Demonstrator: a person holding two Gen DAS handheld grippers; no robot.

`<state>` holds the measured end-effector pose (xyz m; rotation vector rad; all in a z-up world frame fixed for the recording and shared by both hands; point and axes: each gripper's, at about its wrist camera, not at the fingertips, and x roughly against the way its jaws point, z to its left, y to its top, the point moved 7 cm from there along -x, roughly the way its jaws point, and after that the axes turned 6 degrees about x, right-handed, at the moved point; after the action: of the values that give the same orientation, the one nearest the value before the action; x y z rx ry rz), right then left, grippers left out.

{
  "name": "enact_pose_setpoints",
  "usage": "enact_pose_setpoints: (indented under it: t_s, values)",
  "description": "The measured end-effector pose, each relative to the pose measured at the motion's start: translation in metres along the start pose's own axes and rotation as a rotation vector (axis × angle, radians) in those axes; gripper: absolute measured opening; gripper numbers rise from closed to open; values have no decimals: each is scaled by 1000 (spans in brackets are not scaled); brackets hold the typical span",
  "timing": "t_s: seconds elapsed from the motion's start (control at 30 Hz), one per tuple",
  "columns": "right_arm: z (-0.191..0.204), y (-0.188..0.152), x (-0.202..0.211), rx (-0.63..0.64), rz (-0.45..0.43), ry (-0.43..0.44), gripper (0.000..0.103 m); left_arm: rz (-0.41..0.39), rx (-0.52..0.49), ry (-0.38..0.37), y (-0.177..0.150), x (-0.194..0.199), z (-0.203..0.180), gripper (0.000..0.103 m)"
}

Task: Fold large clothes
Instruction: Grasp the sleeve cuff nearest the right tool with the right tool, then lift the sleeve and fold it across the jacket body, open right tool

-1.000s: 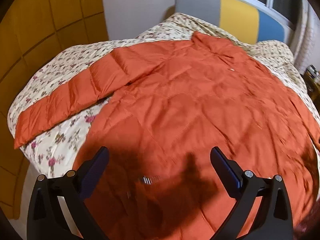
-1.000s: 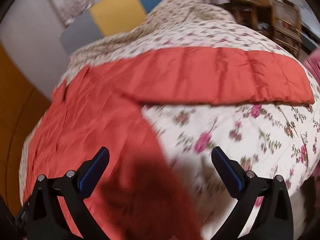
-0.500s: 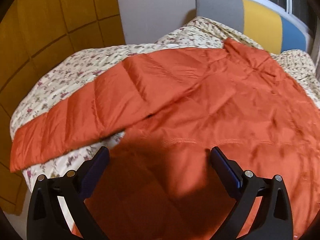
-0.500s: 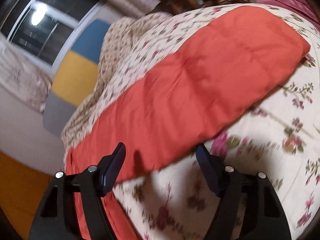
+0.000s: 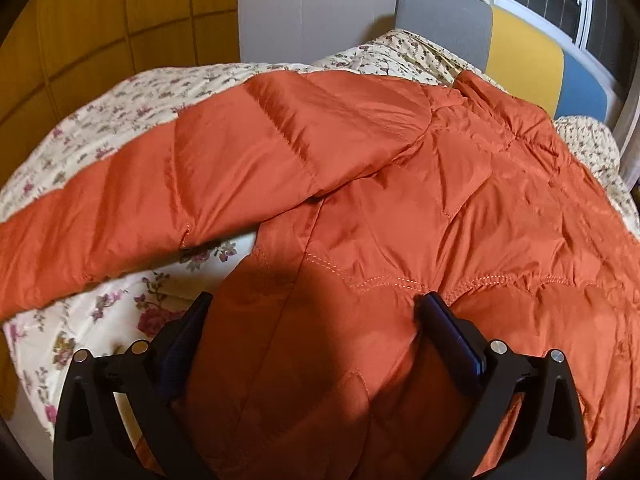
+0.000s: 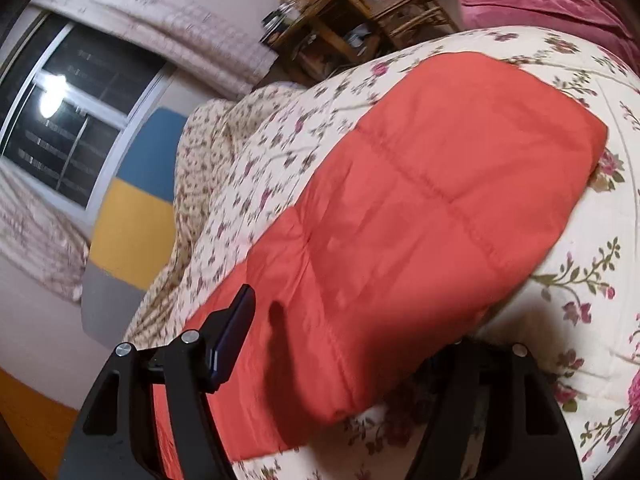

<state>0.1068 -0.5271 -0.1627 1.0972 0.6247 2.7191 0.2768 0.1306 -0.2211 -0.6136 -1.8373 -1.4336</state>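
The left gripper (image 5: 316,324) stands spread wide over the side of the orange quilted jacket (image 5: 460,208), one finger just off its edge above the floral bedspread (image 5: 120,312) and the other sunk into the padding, the cloth between them not yet pinched; that straddle suits taking the side seam for a fold toward the middle. The right gripper (image 6: 352,340) is closing round the jacket's right sleeve (image 6: 440,200), one finger above the cloth, the other hidden beneath it, so the sleeve lies between the jaws, though I cannot tell whether the pads bear on it yet. The jacket lies flat on the bed, body smoothed, both sleeves flung outward, the left sleeve (image 5: 160,196) running off toward the bed's edge. Beyond it stand a grey, yellow and blue headboard (image 5: 520,52) and a window (image 6: 76,116). A cluttered wooden shelf (image 6: 340,12) sits well apart. Nothing lies on the jacket to block folding; the puffy filling may spring back.
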Motion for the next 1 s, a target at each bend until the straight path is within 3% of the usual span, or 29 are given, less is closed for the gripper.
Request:
enact_pose_setpoints:
  t_s: [0.1,0.17,0.33,0.5,0.7,1.0]
  values:
    - [-10,8,-1,-73,-24,-21,54,-2,-10,12,0,-1,-2,100]
    - [-13,12,0,-58,-19,-60,42,-6,-9,13,0,-2,-3,100]
    - [16,15,0,217,-43,-166,20,-18,-2,7,0,-1,-2,100]
    - [81,-3,12,512,-138,-171,17,-26,-2,7,-1,0,0,100]
    - [164,-60,16,774,-192,-66,14,-30,1,5,-1,0,0,100]
    - [266,-187,13,1120,-170,146,10,-37,2,7,0,0,0,100]
